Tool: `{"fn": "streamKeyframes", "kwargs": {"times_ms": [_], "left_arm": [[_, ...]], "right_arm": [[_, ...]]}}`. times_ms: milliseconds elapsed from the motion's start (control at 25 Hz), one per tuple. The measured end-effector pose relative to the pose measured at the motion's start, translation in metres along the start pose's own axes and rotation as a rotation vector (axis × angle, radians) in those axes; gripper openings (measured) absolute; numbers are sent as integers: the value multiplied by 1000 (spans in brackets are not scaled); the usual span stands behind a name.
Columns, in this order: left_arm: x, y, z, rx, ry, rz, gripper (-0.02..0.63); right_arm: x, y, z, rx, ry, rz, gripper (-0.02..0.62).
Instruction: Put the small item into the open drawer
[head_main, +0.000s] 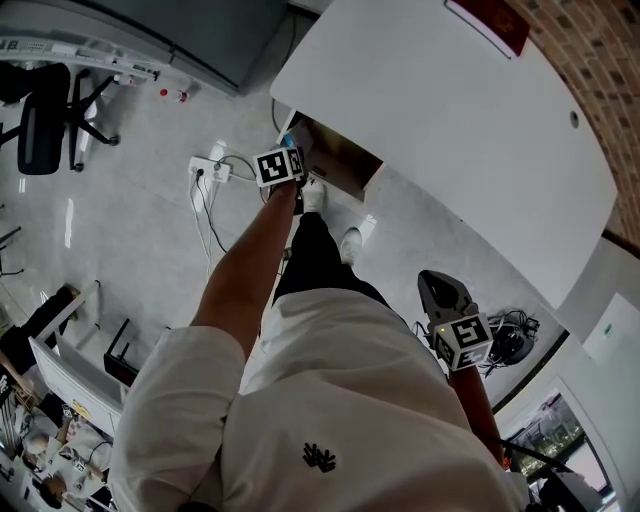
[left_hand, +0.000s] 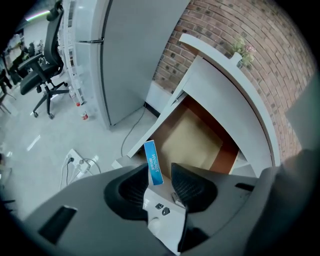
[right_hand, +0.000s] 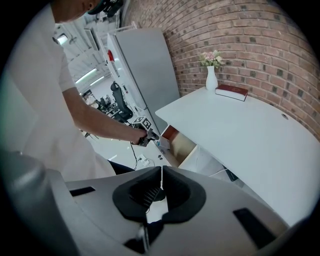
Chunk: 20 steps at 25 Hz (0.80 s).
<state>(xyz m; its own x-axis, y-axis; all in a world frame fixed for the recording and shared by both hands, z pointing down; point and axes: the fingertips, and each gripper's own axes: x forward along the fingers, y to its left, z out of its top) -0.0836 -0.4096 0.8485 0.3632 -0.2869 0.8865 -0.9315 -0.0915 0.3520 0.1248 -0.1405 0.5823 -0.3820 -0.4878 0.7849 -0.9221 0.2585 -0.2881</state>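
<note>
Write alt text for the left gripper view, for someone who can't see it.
A small blue box stands between the left gripper's open jaws, with an open drawer just beyond, under a white desk by a brick wall.

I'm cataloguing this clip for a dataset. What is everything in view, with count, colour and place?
desk: one, white, along the brick wall
drawer: one, brown inside, open under the desk
small box: one, blue, between the left gripper's jaws, near the drawer
book: one, red, on the desk
vase: one, white, on the desk by the wall
cabinet: one, grey, tall, beside the desk
power strip: one, white, on the floor
office chair: one, black, on the floor
left gripper: one, grey, jaws apart, at the drawer
right gripper: one, grey, jaws together, empty
</note>
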Motion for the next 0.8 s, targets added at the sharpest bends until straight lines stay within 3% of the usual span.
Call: {"fn": "streamKeyframes", "kwargs": {"times_ms": [800], "left_arm": [[-135, -43, -76, 69, -111, -88, 155]], "right_arm": [[-66, 32, -43, -142, -104, 74, 34]]}}
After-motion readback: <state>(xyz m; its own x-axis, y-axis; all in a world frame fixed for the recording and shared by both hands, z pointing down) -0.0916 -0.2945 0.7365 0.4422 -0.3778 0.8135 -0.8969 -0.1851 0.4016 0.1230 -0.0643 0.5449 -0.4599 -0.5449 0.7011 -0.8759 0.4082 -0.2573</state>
